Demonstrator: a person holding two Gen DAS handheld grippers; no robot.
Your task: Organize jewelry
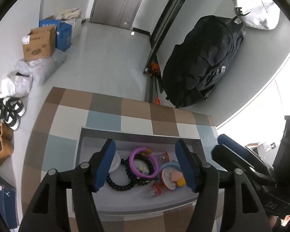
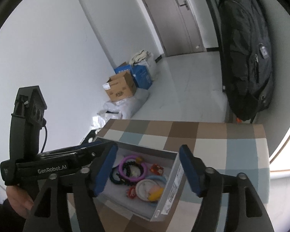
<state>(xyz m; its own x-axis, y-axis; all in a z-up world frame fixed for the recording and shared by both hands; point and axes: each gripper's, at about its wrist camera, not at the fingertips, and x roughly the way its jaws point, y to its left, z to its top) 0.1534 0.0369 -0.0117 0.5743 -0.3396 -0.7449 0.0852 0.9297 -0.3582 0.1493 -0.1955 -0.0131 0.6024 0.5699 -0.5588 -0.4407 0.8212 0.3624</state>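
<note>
Checkered cloth [image 1: 106, 119] in brown, beige and pale blue squares covers the low surface, and a shallow grey box [image 1: 141, 135] sits on it holding the jewelry. Inside the box, a purple ring [image 1: 134, 154] lies on top of a black beaded bracelet [image 1: 121, 186], with a small pale charm inside the ring. Just right of them are a light blue ring [image 2: 160, 178], a round white piece [image 2: 145, 188] with pink and yellow bits on it, and 2 small red charms [image 2: 156, 169].

Both grippers hover above the box, holding nothing. The left gripper [image 1: 145, 166] has its blue-padded fingers [image 1: 106, 166] spread wide apart over the jewelry. The right gripper [image 2: 147, 172] is spread wide too, coming in from the box's near right corner, and its tip [image 1: 224, 145] shows at the right of the left wrist view.

Beyond the surface, a grey floor runs to a door [image 1: 121, 0]. Cardboard boxes [image 1: 39, 43], white bags and shoes [image 1: 9, 114] line the left wall, and a black backpack [image 1: 201, 61] hangs on the right.
</note>
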